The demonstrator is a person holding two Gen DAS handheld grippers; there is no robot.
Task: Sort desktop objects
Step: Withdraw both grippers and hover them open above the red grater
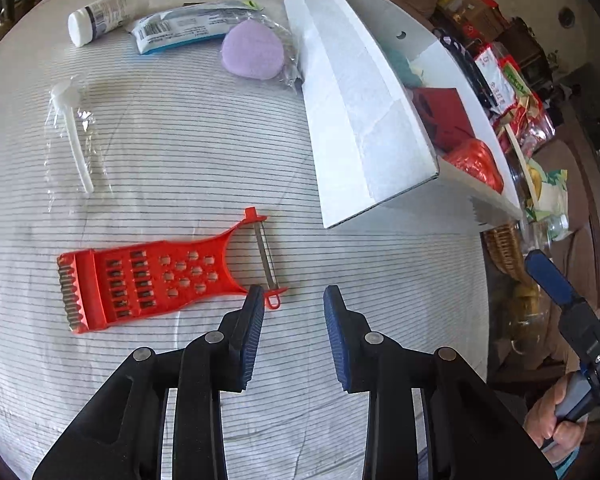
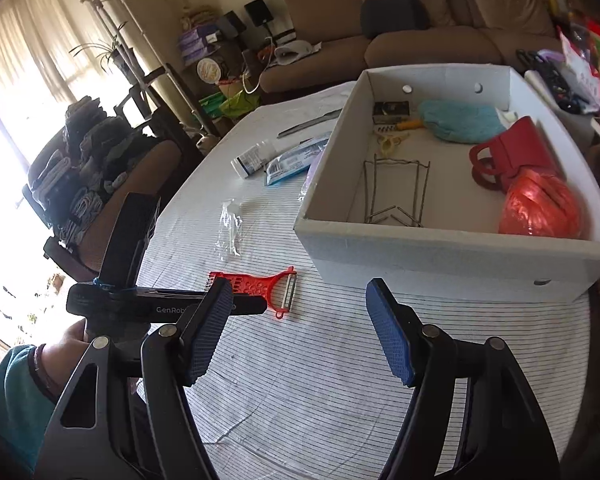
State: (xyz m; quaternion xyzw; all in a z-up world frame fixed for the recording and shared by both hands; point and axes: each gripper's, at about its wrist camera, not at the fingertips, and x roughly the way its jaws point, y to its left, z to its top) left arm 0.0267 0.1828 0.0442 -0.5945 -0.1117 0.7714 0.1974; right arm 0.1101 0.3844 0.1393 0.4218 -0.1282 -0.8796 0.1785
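**Grater-peeler lies just ahead-left of our left tongs**

Red plastic grater with a metal peeler blade (image 1: 156,280) lies flat on the striped white tablecloth (image 1: 220,140), and it looks like our next pick. Its long axis runs crosswise to our left gripper (image 1: 294,294), toothed end pointing away to the left, blade end nearest us. The small hanging loop beside the blade sits just by the left fingertip, apparently not yet between the jaws. Our left tongs stand wide open and hold nothing; our right gripper (image 2: 300,292) is likewise spread wide and empty, hovering farther back over bare cloth. We judge the left hand the nearer one.

The body is thin and perforated, with slots and round holes, so it probably wants a pinch across the narrow neck. The white cardboard box (image 1: 356,120) waits to the right, already holding several sorted items.
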